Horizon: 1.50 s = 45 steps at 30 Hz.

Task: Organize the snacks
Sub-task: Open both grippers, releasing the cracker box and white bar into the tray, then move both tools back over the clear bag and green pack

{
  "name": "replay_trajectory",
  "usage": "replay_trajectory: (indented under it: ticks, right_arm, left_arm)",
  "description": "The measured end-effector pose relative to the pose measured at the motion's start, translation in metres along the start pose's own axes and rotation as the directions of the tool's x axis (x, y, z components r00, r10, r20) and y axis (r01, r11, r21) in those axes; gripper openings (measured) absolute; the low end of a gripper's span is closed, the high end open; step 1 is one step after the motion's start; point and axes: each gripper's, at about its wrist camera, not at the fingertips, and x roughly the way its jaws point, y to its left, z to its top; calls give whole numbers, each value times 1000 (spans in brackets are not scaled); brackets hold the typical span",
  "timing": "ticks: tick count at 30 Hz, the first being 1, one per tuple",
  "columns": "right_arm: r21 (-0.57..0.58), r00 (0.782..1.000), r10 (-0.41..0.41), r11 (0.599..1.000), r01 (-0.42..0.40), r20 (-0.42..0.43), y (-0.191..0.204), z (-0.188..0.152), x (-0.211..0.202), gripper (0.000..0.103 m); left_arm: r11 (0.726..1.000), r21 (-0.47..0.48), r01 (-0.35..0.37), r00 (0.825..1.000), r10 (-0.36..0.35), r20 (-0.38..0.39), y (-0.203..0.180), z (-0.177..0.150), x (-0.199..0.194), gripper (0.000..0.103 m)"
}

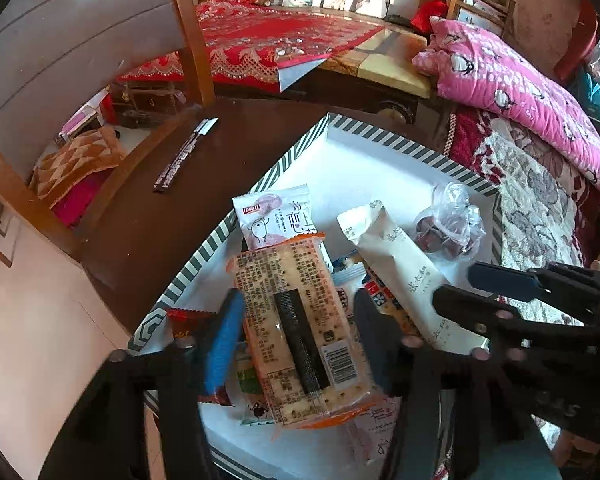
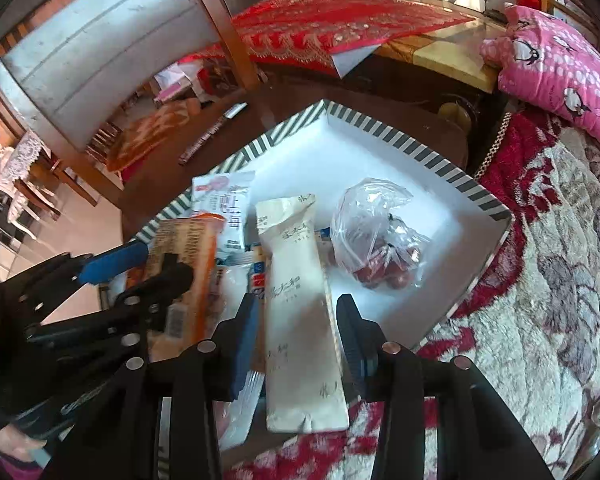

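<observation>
A white box with a green-striped rim holds several snack packs. An orange-edged cracker pack lies in it, between the fingers of my left gripper, whose jaws stand open just off the pack's sides. A long white packet lies between the fingers of my right gripper, also open, with a thin gap on each side. A clear bag of red-brown sweets and a white-pink packet lie further in.
The box sits on a dark brown round table, where a thin strip of sachets also lies. A wooden chair stands at the left. A floral blanket and a pink pillow are on the right.
</observation>
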Motion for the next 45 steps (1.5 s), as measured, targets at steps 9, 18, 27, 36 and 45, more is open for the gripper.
replay_trajectory:
  ticks: [9,18,27,36,45]
  right_arm:
    - [29,998,-9,1000,7,70,-11,-21,-47,50]
    - [97,990,-80,993,69,117,-42,-57,-91,56]
    - [210,978,-171,967,144,117,-96,-107,-128,60]
    - [368,958,-267,905,213,104,-162,-160,-167,61]
    - [480,935,-348,833,276,66,-216,-202,-194,64]
  left_arm:
    - [1000,11,9,998,-10,61,-18,1,-24,82]
    - [995,71,73,994,-78,72,-68,-4,-38,84]
    - [971,187,149,987,-158,36,-140,-16,-38,86]
    - [928,292,232,972,-234,-29,-216,-25,-28,86]
    - [879,374,296,955,-283,-90,-277,-37,-16,86]
